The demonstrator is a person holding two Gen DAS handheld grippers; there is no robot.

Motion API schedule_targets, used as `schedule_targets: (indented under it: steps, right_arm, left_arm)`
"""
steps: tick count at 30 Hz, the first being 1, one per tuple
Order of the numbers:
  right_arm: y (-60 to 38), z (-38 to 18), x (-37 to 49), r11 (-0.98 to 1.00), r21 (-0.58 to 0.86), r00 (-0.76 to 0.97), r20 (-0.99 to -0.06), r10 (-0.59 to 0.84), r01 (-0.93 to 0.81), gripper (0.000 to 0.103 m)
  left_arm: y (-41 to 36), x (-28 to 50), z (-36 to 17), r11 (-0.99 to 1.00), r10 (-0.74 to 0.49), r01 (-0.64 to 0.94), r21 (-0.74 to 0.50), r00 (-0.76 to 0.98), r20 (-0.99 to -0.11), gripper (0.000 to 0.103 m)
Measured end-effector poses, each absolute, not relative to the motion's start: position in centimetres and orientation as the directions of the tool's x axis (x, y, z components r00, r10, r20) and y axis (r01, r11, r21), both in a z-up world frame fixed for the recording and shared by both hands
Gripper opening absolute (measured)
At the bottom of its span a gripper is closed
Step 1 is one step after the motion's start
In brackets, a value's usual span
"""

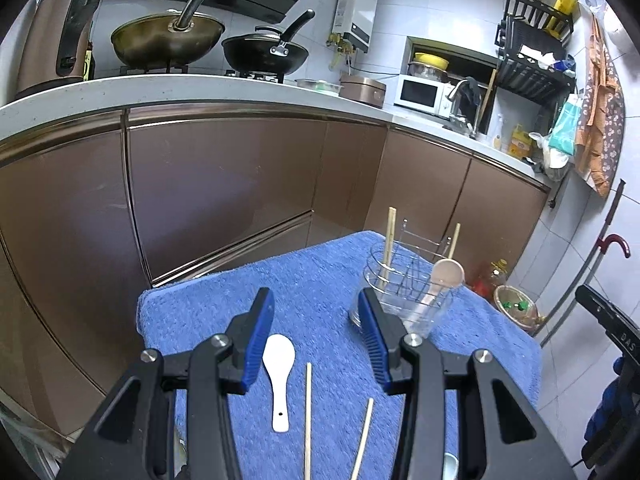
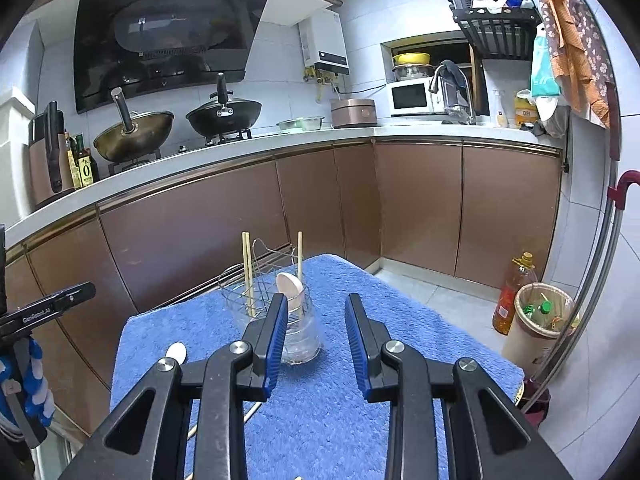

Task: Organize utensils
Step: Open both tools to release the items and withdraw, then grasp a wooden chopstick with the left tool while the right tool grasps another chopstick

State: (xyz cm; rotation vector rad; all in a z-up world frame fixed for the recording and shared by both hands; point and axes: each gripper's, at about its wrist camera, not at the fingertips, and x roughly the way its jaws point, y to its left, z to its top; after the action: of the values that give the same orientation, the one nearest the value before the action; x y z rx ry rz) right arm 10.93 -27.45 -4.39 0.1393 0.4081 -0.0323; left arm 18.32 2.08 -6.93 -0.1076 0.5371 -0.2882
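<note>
Jaws of both the left gripper [image 1: 316, 322] and right gripper [image 2: 316, 322] stand open, holding nothing. White spoon [image 1: 279, 376] and chopsticks [image 1: 308, 420] lie low in frame on the blue towel [image 1: 200, 312]; pinch each mid-handle, then drop it upright into the holder [image 1: 404, 280].

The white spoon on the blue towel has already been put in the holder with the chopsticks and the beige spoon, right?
Not quite. The white spoon lies flat on the blue towel, outside the holder, as the left wrist view shows. The chopsticks and the beige spoon do stand in the holder.
</note>
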Motion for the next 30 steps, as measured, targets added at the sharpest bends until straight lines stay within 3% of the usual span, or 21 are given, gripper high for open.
schedule_targets:
  steps: [11, 15, 30]
  right_arm:
    - [-26.5, -4.8, 10.5, 0.982, 0.189, 0.882, -0.463, 0.083, 0.007, 0.028]
    - [-25.7, -6.0, 11.5, 0.977, 0.213, 0.842, -0.522, 0.135, -0.025, 0.028]
    - [-22.4, -13.7, 17.5, 0.95, 0.304, 0.597, -0.75, 0.286, -0.072, 0.028]
  left_arm:
    - [1.3, 17.5, -9.2, 0.912, -0.407, 0.343, -0.226, 0.675, -0.615, 0.042]
    - [0.7, 18.8, -11.8, 0.868, -0.489, 0.381, -0.318, 0.548, -0.679, 0.042]
    - [-0.6, 25.2, -19.9, 0.88, -0.463, 0.291, -0.376, 0.341, -0.818, 0.041]
